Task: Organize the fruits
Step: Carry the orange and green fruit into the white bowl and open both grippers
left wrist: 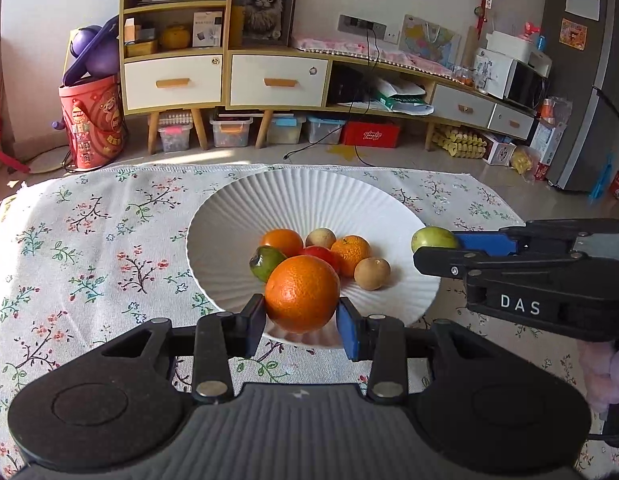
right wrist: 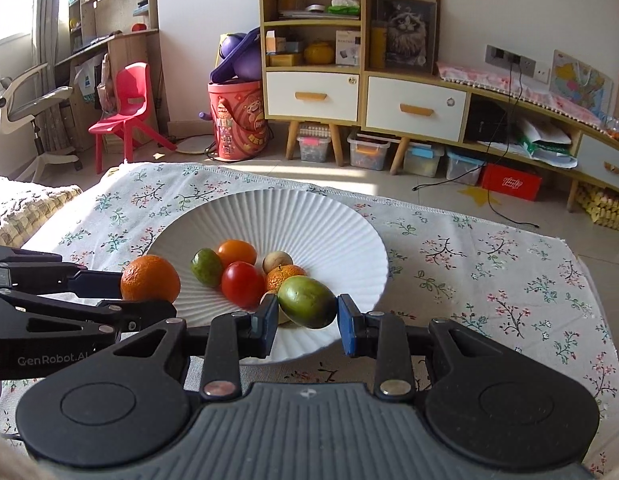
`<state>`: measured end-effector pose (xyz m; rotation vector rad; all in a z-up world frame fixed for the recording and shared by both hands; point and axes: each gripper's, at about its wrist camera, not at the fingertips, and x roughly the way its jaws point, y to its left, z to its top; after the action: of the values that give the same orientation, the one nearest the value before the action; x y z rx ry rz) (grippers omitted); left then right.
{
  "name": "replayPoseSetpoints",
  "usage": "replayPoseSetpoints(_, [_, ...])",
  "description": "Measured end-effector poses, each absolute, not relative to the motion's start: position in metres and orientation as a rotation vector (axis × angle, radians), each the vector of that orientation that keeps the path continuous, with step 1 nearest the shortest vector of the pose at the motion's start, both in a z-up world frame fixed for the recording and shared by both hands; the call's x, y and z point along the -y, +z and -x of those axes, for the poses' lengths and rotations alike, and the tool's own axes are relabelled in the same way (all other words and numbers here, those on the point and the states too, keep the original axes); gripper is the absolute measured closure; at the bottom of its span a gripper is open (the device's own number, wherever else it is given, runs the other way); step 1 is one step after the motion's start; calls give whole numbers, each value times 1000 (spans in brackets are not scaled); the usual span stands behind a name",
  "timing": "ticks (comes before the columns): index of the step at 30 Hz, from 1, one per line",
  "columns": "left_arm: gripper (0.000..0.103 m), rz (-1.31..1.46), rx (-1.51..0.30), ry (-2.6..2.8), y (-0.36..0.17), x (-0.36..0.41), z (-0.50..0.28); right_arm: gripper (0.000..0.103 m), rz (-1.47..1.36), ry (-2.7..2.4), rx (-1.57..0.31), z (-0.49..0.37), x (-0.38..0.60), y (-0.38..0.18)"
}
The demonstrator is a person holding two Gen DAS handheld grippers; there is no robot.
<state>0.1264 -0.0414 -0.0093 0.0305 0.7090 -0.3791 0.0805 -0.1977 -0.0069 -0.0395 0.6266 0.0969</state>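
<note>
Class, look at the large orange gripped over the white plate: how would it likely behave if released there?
The orange is round, so it would probably roll down the sloping ribbed plate toward the other fruit. Its dimpled peel likely grips well between the left gripper pads.

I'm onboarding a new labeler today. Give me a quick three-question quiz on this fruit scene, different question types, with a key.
1. True or false: the left gripper holds an orange.
2. Multiple choice: the right gripper holds
A. a red tomato
B. a green fruit
C. nothing
3. Fill in: the fruits already set down lie in a white ribbed ____.

Key:
1. True; the pads sit against both sides of the orange.
2. B; the green fruit sits between its pads, above the bowl's near rim.
3. bowl; it stands on the floral tablecloth.
</note>
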Motion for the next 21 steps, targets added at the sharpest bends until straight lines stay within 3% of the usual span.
replayPoseSetpoints(21, [79, -19, -737, -382, -23, 52, -148, 74, 47, 73, -663, -100, 202, -18])
